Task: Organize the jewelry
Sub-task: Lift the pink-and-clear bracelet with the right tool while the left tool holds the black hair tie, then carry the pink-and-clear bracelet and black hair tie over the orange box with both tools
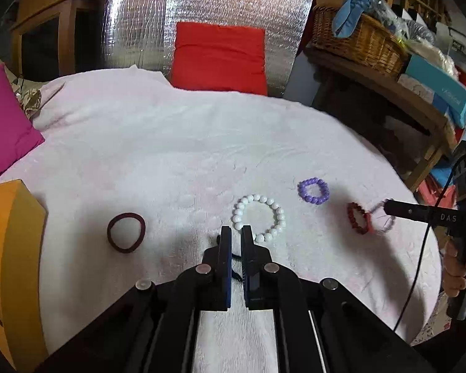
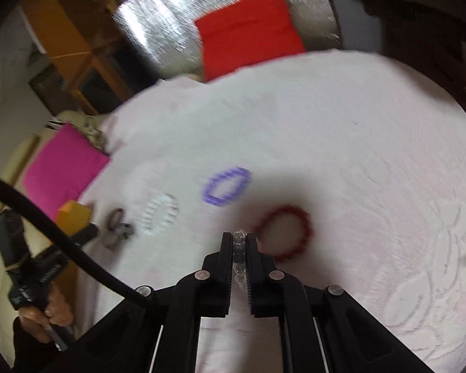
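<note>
My left gripper [image 1: 236, 233] hovers low over the white cloth [image 1: 171, 143], shut on a thin dark cord [image 1: 235, 258] that runs between its fingers. Just beyond it lies a white bead bracelet [image 1: 276, 206], with a maroon hair tie [image 1: 111, 233] to the left. A purple bead bracelet [image 1: 302, 189] and a red one [image 1: 352, 219] lie to the right. My right gripper [image 2: 239, 236] is shut on a clear bead bracelet [image 2: 239, 245], lifted just left of the red bracelet [image 2: 285, 209]. The purple bracelet [image 2: 228, 174] lies beyond, blurred.
An orange paper bag [image 1: 12, 264] stands at the cloth's left edge. A pink cushion [image 1: 6, 124] and a red cushion [image 1: 219, 57] border the far side. A wicker basket [image 1: 357, 40] and boxes sit on a wooden bench at right.
</note>
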`<state>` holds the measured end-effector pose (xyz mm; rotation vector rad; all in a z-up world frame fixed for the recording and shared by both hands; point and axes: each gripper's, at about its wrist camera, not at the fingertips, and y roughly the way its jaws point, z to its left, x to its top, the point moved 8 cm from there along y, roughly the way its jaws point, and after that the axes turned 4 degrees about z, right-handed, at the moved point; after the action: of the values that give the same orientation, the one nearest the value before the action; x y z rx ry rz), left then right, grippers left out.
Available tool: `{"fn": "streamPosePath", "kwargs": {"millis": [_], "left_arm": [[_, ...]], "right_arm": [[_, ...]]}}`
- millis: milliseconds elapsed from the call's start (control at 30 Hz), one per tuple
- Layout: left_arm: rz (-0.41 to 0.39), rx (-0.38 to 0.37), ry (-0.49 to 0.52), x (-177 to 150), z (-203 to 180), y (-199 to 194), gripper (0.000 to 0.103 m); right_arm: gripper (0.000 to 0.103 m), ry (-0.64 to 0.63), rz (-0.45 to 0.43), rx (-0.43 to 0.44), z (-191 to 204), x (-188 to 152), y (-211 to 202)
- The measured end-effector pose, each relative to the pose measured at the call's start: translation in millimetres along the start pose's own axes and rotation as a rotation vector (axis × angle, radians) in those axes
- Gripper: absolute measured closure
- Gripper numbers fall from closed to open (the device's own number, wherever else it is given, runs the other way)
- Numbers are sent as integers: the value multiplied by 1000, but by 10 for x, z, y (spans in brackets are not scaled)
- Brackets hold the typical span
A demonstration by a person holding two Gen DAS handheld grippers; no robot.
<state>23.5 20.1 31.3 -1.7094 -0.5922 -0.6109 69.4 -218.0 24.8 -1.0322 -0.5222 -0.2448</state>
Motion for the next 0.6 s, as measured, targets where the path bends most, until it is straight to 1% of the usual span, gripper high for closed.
{"fn": "streamPosePath", "kwargs": {"millis": [100,167,267,333,433,533,567,600], "left_arm": [[-29,-58,-11,6,37,-172,97],[-53,-79,-12,8,65,-298,97],[-88,-75,6,1,104,-477,97],[-99,-71,-4,-18,147,-551,97],[-77,-72,-17,-97,168,-514,97],[-30,-43,-36,-182,177,-359,96],[-4,-42,-44,-208,156,-266,91],[11,-41,-52,-220,138,-206,74]], "right_arm": [[95,-31,-37,45,221,25,-23],[95,-49,-53,72,374,30,-11],[95,-68,-83,107,591,14,-40],[95,-73,-95,113,676,30,-46],[95,-52,-110,121,760,29,-49],[95,-31,-102,107,779,15,-10],[95,-27,-103,93,771,6,1],[95,-22,-101,84,752,-4,17]]}}
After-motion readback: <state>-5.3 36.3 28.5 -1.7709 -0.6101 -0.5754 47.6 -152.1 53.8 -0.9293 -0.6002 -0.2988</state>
